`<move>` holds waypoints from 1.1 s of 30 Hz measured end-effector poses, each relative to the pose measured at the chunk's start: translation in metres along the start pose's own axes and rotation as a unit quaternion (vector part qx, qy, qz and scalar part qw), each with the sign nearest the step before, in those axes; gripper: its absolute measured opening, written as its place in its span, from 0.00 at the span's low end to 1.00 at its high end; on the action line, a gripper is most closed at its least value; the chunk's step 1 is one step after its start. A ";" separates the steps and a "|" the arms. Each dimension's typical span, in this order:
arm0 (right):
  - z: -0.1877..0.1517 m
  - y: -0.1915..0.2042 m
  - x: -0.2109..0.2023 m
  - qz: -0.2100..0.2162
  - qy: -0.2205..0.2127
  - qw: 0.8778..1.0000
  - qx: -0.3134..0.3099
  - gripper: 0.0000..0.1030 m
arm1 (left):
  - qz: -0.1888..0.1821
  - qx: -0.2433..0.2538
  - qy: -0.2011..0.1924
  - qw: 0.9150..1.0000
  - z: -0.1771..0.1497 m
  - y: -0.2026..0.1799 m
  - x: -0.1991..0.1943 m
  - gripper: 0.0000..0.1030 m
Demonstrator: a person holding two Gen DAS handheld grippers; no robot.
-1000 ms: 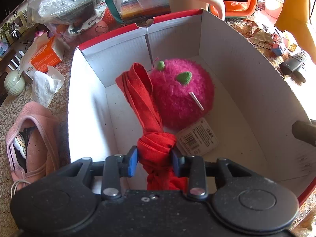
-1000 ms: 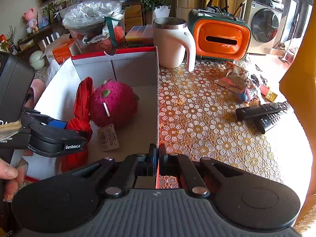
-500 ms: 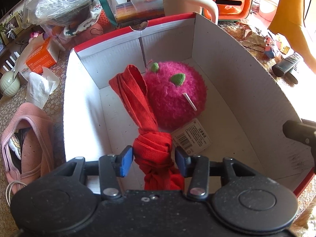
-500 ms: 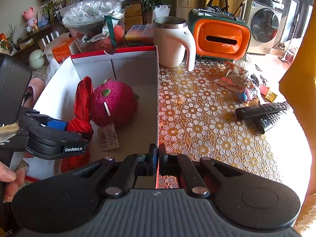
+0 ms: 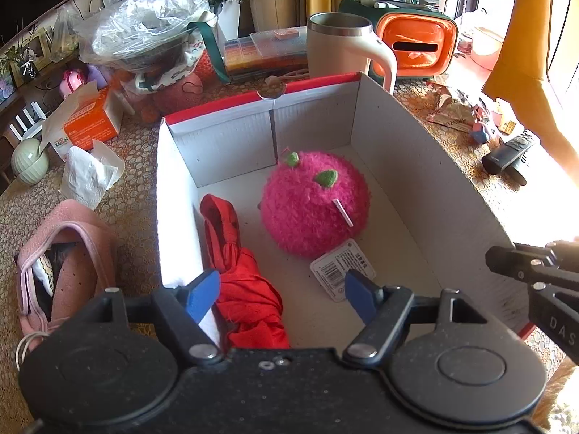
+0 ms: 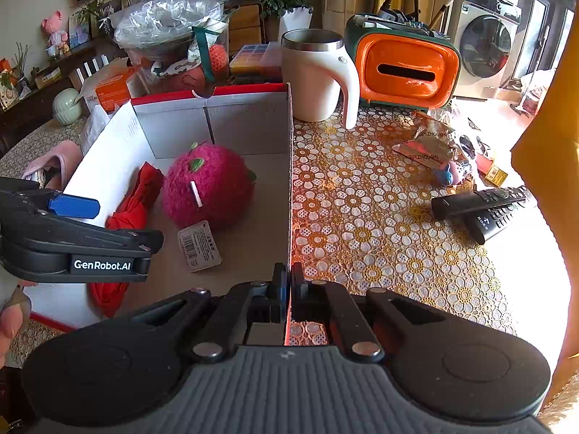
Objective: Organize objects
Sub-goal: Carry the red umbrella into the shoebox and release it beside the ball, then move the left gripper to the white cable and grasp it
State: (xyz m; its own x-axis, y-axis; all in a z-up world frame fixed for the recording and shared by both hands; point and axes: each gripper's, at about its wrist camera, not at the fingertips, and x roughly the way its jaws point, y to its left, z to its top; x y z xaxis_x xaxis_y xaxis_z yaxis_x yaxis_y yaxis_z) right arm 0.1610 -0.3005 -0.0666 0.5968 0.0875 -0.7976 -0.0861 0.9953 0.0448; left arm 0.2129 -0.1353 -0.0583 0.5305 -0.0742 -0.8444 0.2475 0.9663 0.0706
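Your left gripper [image 5: 282, 294]: fingers [image 5: 202, 294] spread wide, just been opening, nothing between, angled down. Your right gripper [image 6: 288, 291]: fingers pinched together on box wall [image 6: 289, 188], angled down.

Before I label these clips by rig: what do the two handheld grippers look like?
Both are matte black plastic. The left gripper has blue pads on its fingers, two round caps on the body, silver pivot screws and white "GenRobot.AI" lettering on its side. The right gripper looks the same build, with a ribbed grey top; its side shows part of white lettering, "DAS". No cables or sleeves show.
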 end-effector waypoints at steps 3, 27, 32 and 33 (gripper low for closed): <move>0.000 0.001 0.000 0.000 0.000 1.000 0.000 0.01 | -0.004 -0.006 -0.011 1.000 0.000 0.006 -0.011 0.74; 0.001 0.002 -0.001 -0.004 0.002 1.000 -0.003 0.01 | 0.024 -0.062 -0.120 0.991 -0.020 0.131 -0.113 0.99; 0.001 0.003 -0.001 -0.004 0.003 1.000 -0.003 0.01 | 0.043 -0.090 -0.110 0.989 -0.035 0.164 -0.110 0.99; 0.001 0.003 -0.001 -0.005 0.003 1.000 -0.003 0.01 | 0.048 -0.093 -0.107 0.989 -0.039 0.169 -0.109 0.99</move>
State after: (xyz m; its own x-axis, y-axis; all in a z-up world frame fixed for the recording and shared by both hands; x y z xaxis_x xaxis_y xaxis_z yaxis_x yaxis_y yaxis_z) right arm 0.1611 -0.2976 -0.0653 0.5930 0.0778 -0.8015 -0.0858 0.9958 0.0332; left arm 0.1659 0.0459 0.0251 0.7087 -0.0120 -0.7054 0.0453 0.9986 0.0284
